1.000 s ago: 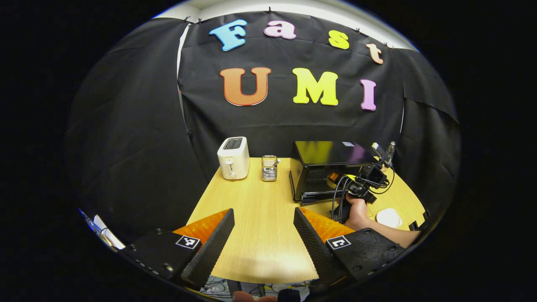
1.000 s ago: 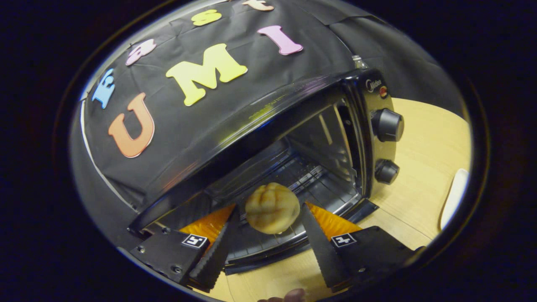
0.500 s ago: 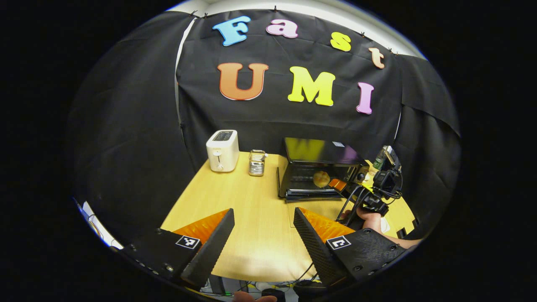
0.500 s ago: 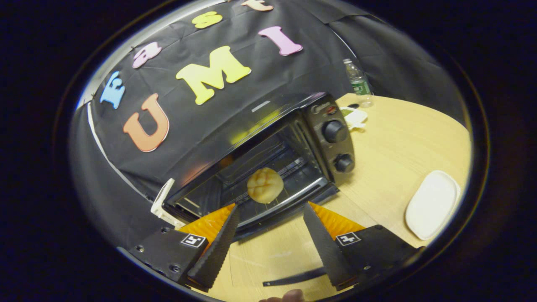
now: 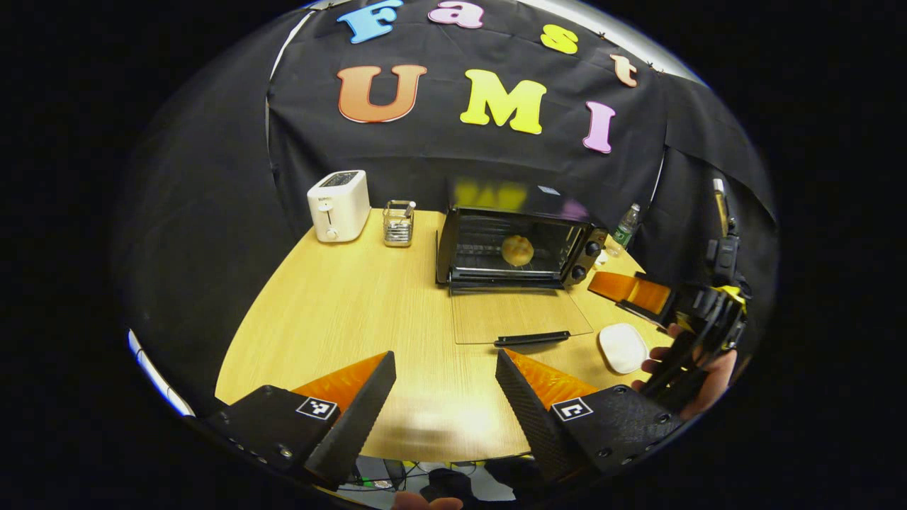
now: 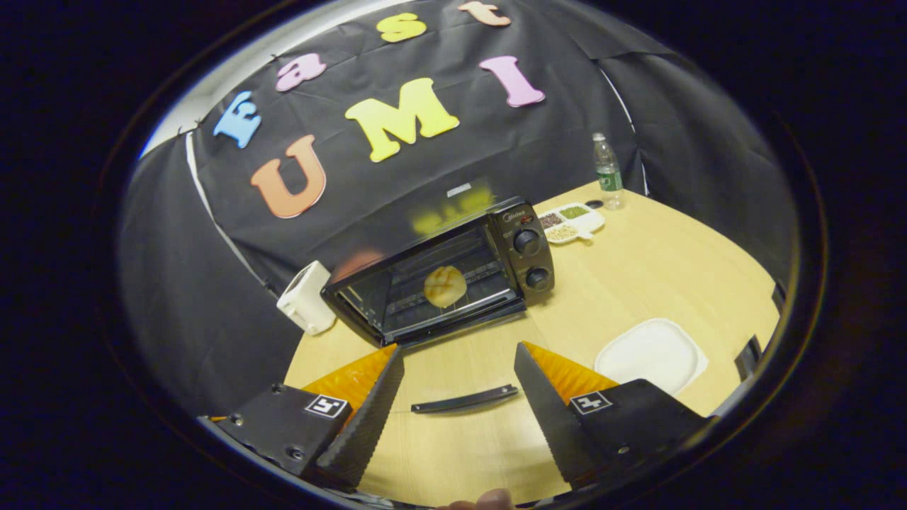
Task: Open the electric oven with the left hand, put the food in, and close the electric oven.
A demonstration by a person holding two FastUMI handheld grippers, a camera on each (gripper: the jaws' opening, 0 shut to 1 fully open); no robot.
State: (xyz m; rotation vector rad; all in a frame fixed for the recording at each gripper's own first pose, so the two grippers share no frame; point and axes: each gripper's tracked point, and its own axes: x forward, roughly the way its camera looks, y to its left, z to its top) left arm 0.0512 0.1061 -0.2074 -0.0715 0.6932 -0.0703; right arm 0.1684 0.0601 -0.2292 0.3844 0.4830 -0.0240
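The wooden bench [image 5: 340, 304] carries everything, and the electric oven [image 5: 514, 237] stands at its far side against the booth wall, so its mouth faces the person. Its glass door [image 5: 521, 315] lies folded flat on the bench toward the viewer, handle [image 5: 531, 338] at the near edge, leaving the cavity open for loading. The bread roll [image 5: 517, 249] sits inside on the rack, so the food looks to be in place and only the closing remains. A white toaster [image 5: 339, 205] and a small glass holder [image 5: 398, 222] stand left of the oven, out of the way. A white plate [image 6: 650, 354] lies bare near the right tongs [image 6: 457, 407], probably where the roll came from, though that is a guess. Those tongs are spread wide and hold nothing. The left tongs [image 5: 445, 400] hover over the near edge, likewise wide apart and empty, well short of the handle they must lift.
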